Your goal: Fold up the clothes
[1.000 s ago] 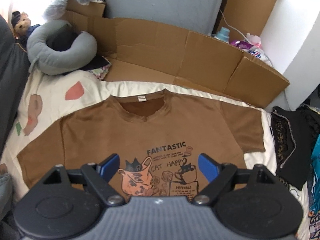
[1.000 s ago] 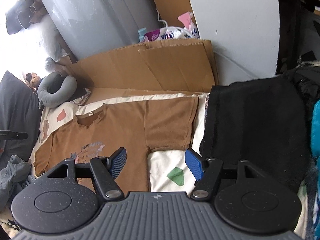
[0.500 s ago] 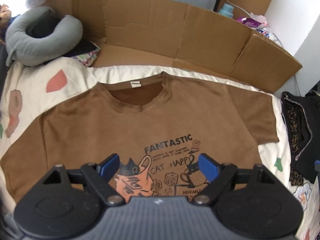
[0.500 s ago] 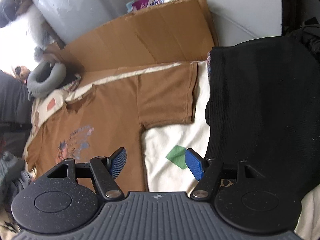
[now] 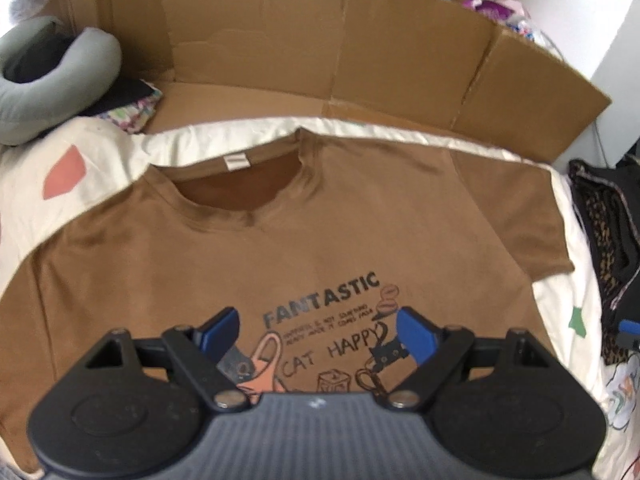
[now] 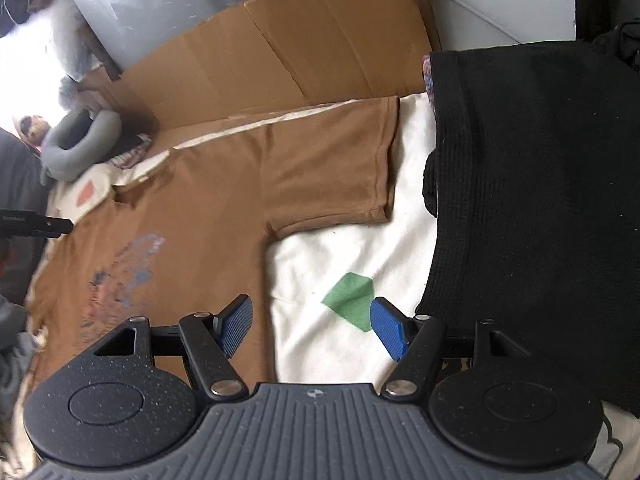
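The T-shirt hem is hidden beneath the left gripper; both it and the right gripper are held wide apart, empty.

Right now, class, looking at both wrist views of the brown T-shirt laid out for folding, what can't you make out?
- T-shirt hem: left wrist view, hidden behind the left hand-held gripper.
- Its left sleeve end: same view, cut off by the frame edge.
- Chest print: right wrist view, too blurred to read.
- Black garment: right wrist view, type unclear; it runs past the edge.
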